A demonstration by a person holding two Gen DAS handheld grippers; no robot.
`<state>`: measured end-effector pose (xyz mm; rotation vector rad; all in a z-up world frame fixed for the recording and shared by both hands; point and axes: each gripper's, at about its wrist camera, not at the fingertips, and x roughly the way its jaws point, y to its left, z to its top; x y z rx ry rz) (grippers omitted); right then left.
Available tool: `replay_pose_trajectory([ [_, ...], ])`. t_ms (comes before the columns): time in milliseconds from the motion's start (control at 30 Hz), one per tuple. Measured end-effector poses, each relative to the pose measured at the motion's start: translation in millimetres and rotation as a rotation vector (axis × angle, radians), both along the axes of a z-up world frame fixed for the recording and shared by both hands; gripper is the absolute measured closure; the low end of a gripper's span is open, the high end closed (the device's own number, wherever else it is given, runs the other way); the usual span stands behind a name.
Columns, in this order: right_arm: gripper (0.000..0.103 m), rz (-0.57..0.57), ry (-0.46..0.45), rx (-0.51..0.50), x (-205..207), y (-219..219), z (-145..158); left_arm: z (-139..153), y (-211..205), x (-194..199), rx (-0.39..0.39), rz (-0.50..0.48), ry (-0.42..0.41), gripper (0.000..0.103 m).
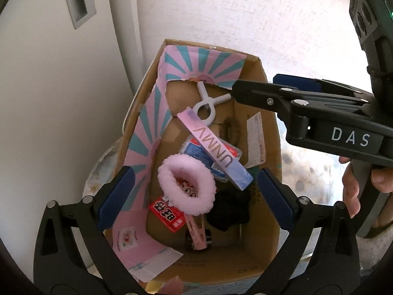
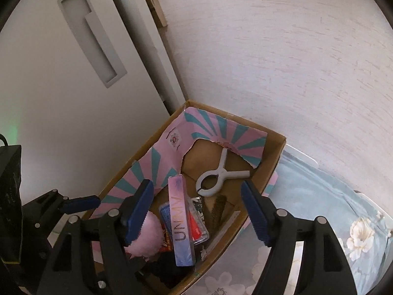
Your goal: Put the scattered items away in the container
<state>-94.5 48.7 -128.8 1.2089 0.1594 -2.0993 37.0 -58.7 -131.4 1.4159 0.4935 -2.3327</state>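
Observation:
An open cardboard box (image 1: pixel 267 127) holds a fluffy pink scrunchie (image 1: pixel 186 184), a long pink-and-blue "UNNY" carton (image 1: pixel 216 152), a white plastic clip (image 1: pixel 206 108), a red packet (image 1: pixel 167 216), a pink hair clip (image 1: pixel 196 233) and a black item (image 1: pixel 228 213). My left gripper (image 1: pixel 196 196) hangs open just above the scrunchie, holding nothing. My right gripper (image 2: pixel 196 212) also stands open over the box (image 2: pixel 275 152), above the carton (image 2: pixel 181 221) and the white clip (image 2: pixel 216 177), with nothing between its pads.
Pink-and-teal striped paper (image 1: pixel 147 123) lines the box's left wall. A white door with a recessed handle (image 2: pixel 93 39) and a pale wall (image 2: pixel 270 49) stand behind. The box rests on floral bedding (image 2: pixel 319 221). A person's hand (image 1: pixel 353 186) grips the right tool.

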Motion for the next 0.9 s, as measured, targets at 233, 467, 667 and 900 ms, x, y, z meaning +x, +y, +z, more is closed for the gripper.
replay_pose_trajectory([
  [233, 0.034, -0.007, 0.006, 0.002, 4, 3, 0, 4, -1, 3, -0.001, 0.008, 0.001, 0.004],
  [467, 0.034, -0.052, 0.004, 0.008, 12, 15, 10, 19, 4, 8, -0.032, -0.007, 0.003, 0.004],
  [667, 0.034, -0.157, 0.029, 0.075, 31, 40, 30, 43, 14, 5, -0.064, -0.036, -0.006, 0.003],
  [900, 0.033, -0.385, -0.01, 0.102, 55, 98, 56, 73, 38, -10, -0.055, -0.113, 0.016, 0.001],
])
